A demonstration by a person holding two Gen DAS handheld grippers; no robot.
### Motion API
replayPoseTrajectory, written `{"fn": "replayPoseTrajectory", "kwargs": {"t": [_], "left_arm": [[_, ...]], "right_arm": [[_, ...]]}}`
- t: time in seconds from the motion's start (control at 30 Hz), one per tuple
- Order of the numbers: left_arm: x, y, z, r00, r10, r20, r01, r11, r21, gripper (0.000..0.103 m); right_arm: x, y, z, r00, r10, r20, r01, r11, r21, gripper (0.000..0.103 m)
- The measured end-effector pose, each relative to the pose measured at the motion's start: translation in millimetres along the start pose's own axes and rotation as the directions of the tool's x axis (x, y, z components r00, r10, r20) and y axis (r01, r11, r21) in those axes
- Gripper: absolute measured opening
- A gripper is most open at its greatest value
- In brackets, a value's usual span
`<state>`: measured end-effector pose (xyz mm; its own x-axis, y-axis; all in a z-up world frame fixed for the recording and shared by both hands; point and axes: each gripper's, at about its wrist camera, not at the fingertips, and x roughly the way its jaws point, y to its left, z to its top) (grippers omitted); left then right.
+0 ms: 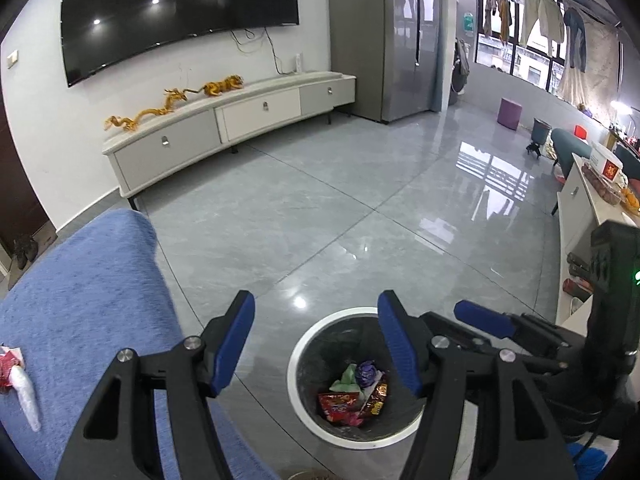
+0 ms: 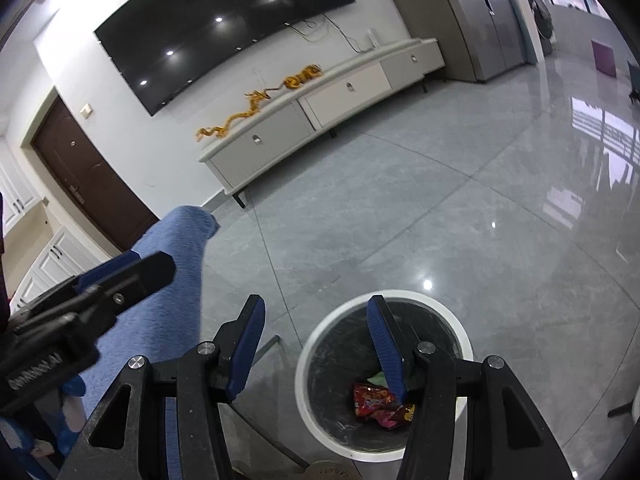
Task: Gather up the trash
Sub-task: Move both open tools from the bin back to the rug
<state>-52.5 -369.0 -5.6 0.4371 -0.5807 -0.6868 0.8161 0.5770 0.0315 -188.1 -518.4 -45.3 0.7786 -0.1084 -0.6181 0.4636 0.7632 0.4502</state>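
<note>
Trash still out in the open lies at the far left edge of the left wrist view: a red-and-white wrapper and a clear plastic piece on the blue cover. Right of it, at the bottom of the frame, the left tongs stand wide with nothing between the blue pads, above the grey floor. Below and between the pads, in the lower middle, sits the round white-rimmed bin, holding red, green and purple wrappers. Further right, the right tongs reach in from the lower right edge, just beside the left pair.

In the right wrist view the left tongs cross the left side over the blue cover. In the bottom middle the right tongs are parted and empty; their right finger covers part of the bin and wrappers. Upper left hang a dark television and a low white cabinet.
</note>
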Motion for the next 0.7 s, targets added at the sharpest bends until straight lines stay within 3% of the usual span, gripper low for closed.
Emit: {"fn": "replayPoseTrajectory", "kwargs": {"t": [0.43,0.6,0.7], "left_arm": [[-59.9,59.6,-14.3,0.996,0.044,0.081,-0.036,0.995,-0.098,0.063],[-90.4,117.9,-27.6,0.984,0.131,0.118,-0.106,0.975,-0.196,0.066],[-109.0,166.4,-40.5,0.971,0.206,0.123,-0.167,0.947,-0.273,0.066]], "right_arm": [[-27.8,73.9,5.0,0.998,0.053,0.041,-0.048,0.992,-0.114,0.052],[-33.6,123.5,12.2,0.993,0.111,0.046,-0.100,0.976,-0.193,0.053],[-31.0,161.7,16.0,0.986,0.165,0.034,-0.152,0.956,-0.250,0.054]]}}
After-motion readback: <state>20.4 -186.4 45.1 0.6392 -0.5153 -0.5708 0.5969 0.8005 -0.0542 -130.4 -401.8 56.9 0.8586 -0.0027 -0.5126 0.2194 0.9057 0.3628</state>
